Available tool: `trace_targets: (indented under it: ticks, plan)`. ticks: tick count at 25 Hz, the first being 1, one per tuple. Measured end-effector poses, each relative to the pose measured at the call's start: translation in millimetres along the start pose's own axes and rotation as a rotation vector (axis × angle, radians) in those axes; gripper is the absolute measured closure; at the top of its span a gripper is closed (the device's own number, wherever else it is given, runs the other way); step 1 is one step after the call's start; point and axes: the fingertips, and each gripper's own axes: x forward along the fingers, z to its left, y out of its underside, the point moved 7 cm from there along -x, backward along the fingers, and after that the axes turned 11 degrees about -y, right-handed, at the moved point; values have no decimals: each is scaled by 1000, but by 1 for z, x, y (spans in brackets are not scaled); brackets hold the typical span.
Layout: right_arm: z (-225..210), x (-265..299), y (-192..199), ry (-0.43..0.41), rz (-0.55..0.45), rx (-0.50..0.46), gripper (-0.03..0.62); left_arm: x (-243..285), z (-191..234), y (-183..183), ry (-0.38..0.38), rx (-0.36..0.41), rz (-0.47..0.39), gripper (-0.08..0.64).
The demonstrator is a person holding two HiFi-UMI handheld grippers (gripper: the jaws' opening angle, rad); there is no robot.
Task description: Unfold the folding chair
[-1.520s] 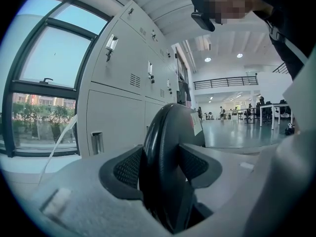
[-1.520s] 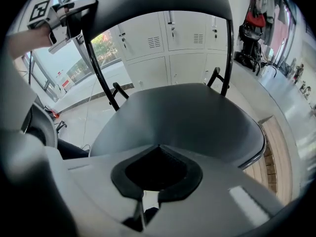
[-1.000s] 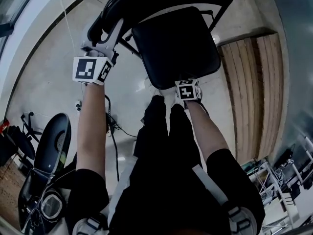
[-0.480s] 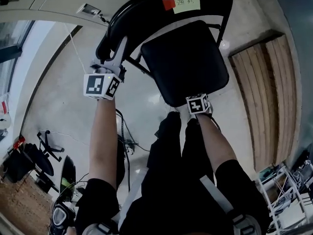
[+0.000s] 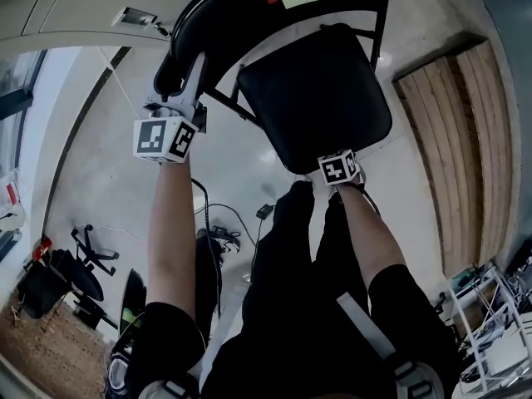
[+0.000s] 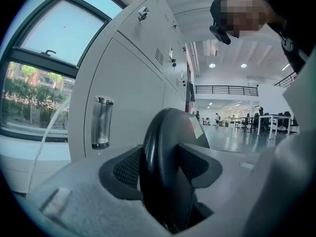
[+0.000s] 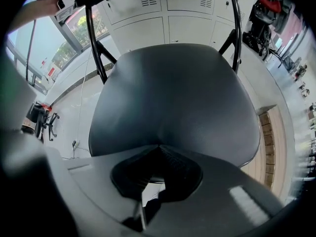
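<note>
While the left gripper point(image 5: 193, 66) clamps the backrest point(image 6: 165, 132), the right gripper point(image 7: 159, 149), jaws together, sits at the seat point(image 7: 173, 98) edge; legs hidden.

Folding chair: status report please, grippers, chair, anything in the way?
Left gripper shut on backrest. Right gripper shut, tips at front edge of seat. Folding chair seat looks folded out. Nothing visible in the way.
</note>
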Motion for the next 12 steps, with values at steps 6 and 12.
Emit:
trace_targets:
  ticks: [6, 12]
  plan:
    - [-5, -10, -7, 16, -20, 55, 588, 7, 2, 7, -1, -14, 39, 318]
    - [12, -66, -45, 16, -172, 20, 588, -5, -2, -1, -105, 54, 132, 302]
